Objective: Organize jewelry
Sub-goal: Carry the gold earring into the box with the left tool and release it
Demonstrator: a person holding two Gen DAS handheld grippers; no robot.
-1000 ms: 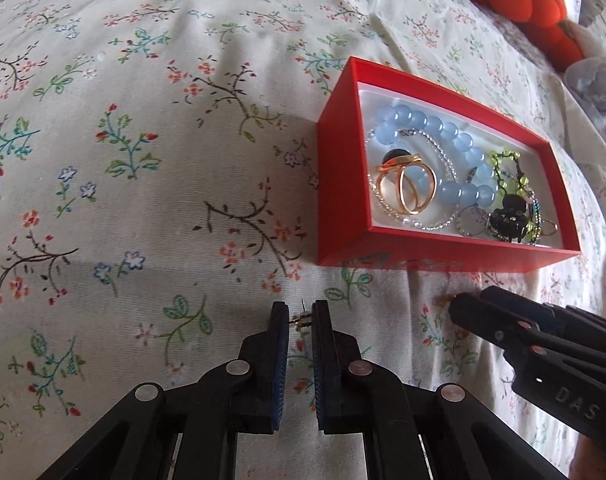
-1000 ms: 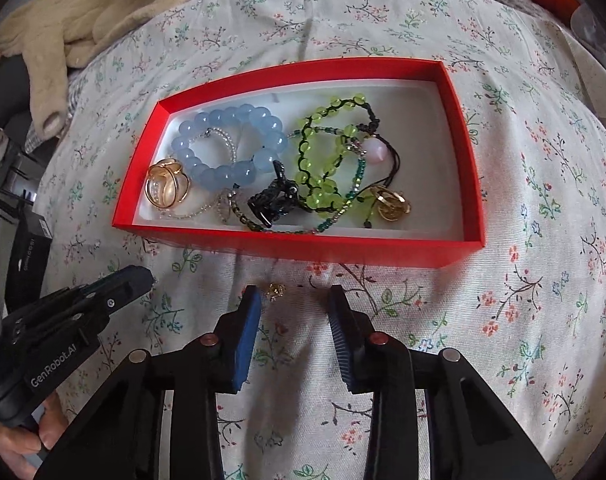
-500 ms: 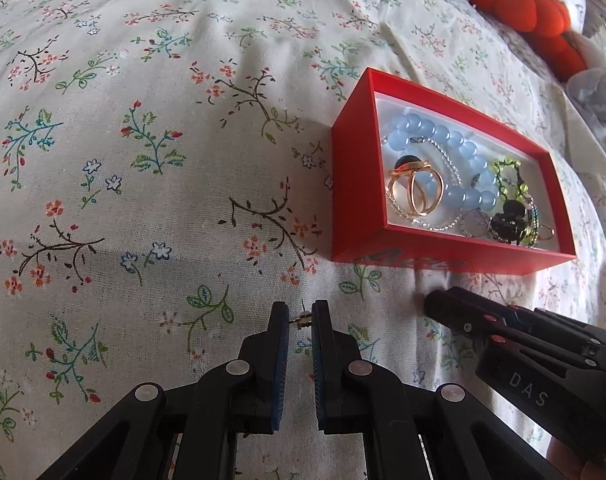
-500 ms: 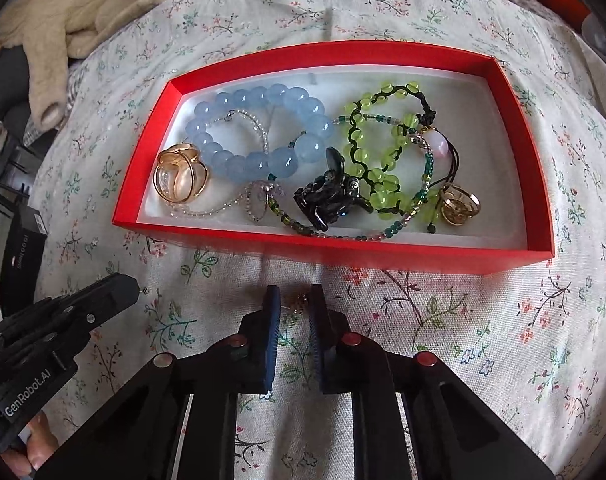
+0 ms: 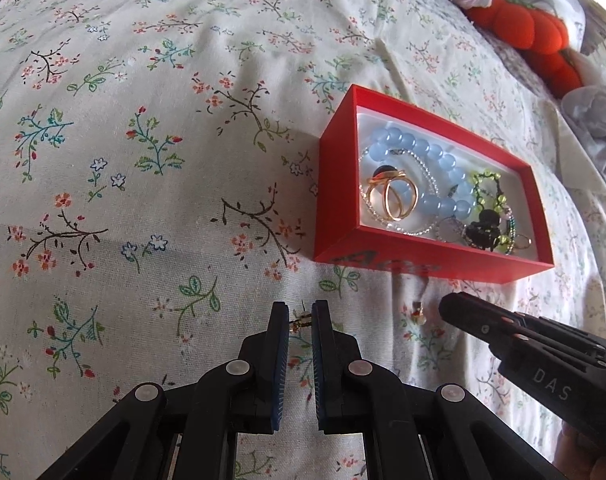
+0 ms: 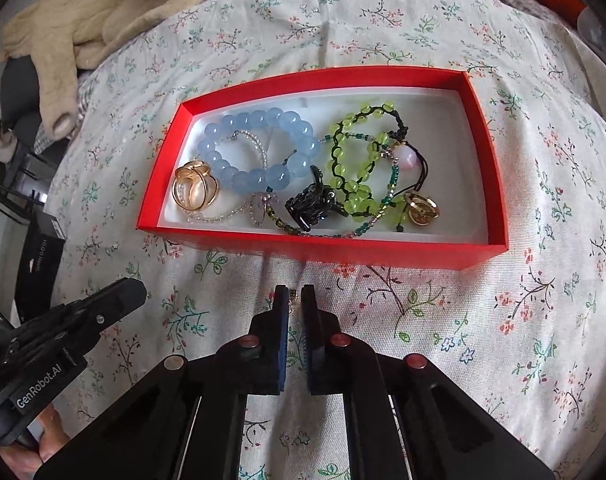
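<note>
A red box (image 5: 335, 216) (image 6: 319, 246) lies on the floral bedspread. It holds a blue bead bracelet (image 6: 263, 152), a green bead bracelet (image 6: 355, 160), gold rings (image 6: 195, 192), a black charm (image 6: 309, 204) and thin chains. My left gripper (image 5: 300, 314) is shut on a small gold earring (image 5: 301, 320), just in front of the box's near left corner. My right gripper (image 6: 294, 296) is shut on a second small gold earring (image 6: 293, 293), close to the box's front wall. From the left wrist view that earring (image 5: 418, 312) hangs at the right gripper's tip.
A beige glove (image 6: 83, 28) lies at the bed's far left edge, with dark items and a black box (image 6: 39, 248) beyond it. An orange plush (image 5: 543, 40) and grey cloth (image 5: 595, 128) lie past the box.
My right gripper has closed from open onto the small gold earring and lifted it off the bedspread. My left gripper has stayed shut on its earring and pulled back slightly from the box.
</note>
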